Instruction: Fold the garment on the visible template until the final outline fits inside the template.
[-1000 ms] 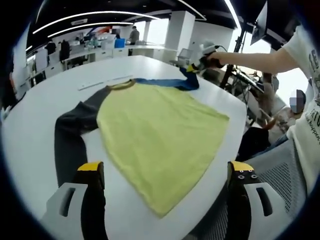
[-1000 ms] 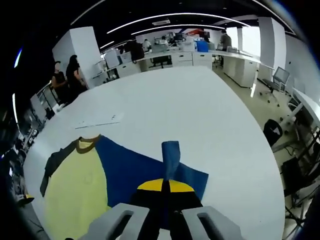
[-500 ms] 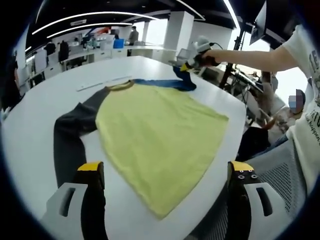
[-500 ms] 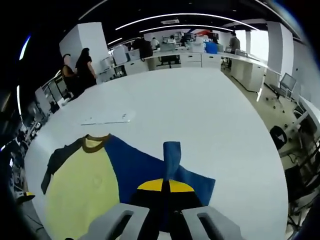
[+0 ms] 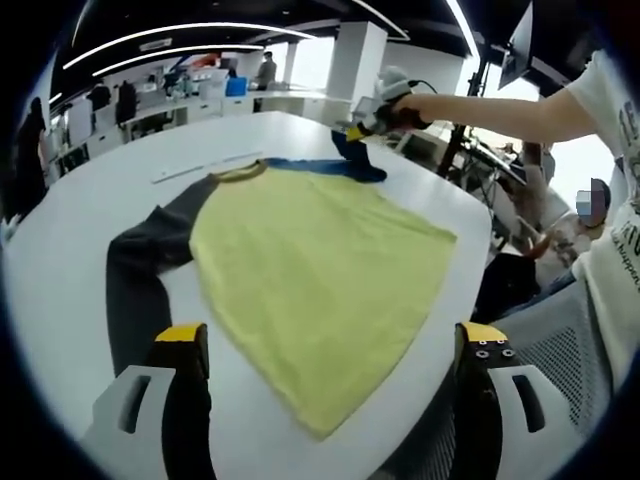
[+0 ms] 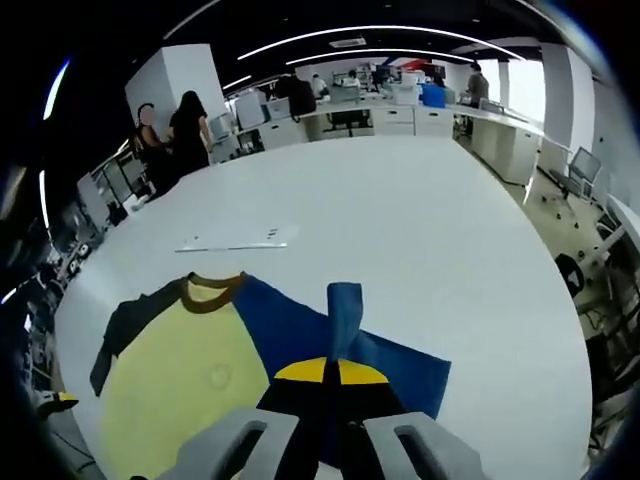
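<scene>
Your shirt (image 5: 310, 290) lies flat on the white worktop (image 5: 80, 200), yellow body spread toward the near edge, with its hem corner almost at that edge. The dark sleeve (image 5: 135, 275) runs down the worktop to your left gripper (image 5: 330, 345), whose fingers (image 5: 183, 345) stand spread wide; one fingertip lies over the sleeve's end, and the other sits over the near edge. They grip nothing. Your right gripper (image 6: 327, 372) has its fingers pressed together on the blue sleeve (image 6: 340, 340), and a strip of blue cloth stands up from the pinch. In the left gripper view that gripper (image 5: 368, 118) holds the blue sleeve (image 5: 345, 160) raised off the worktop at the far right edge, with your arm reaching in from the right. The brown collar (image 6: 208, 295) points toward a ruler (image 6: 235, 240) lying apart from the shirt on the worktop. People (image 6: 178, 135) stand beyond the worktop's far edge, by the desks.
</scene>
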Motion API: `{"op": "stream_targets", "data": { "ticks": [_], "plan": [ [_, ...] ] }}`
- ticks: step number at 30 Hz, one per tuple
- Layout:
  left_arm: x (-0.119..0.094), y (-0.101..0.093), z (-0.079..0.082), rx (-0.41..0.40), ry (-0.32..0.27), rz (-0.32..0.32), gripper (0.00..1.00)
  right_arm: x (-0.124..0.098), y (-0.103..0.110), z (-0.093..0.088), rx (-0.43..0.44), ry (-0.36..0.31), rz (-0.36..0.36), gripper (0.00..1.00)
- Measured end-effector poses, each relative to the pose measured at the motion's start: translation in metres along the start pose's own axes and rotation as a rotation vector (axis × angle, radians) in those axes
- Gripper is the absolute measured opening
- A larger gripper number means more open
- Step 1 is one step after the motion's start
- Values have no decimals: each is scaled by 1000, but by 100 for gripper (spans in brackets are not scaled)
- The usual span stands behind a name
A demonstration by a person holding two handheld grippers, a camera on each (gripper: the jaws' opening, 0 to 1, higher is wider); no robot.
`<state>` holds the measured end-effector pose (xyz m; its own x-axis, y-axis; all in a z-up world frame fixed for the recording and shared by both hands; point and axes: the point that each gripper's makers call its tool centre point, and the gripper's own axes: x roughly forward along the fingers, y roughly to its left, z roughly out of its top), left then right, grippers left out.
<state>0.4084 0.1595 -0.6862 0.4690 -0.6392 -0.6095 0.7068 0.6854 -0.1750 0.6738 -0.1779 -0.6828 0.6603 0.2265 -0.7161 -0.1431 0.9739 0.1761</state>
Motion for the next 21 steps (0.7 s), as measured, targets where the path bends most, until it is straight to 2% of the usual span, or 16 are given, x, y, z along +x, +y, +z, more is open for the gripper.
{"op": "stream_targets", "data": {
  "ticks": [7, 21],
  "plan": [
    [-3, 1, -6, -5, 11, 3, 99, 6, 14, 1, -13, 10, 16, 0],
    [-2, 2, -4, -4, 4, 2, 99, 17, 48, 4, -52, 42, 53, 0]
  ]
}}
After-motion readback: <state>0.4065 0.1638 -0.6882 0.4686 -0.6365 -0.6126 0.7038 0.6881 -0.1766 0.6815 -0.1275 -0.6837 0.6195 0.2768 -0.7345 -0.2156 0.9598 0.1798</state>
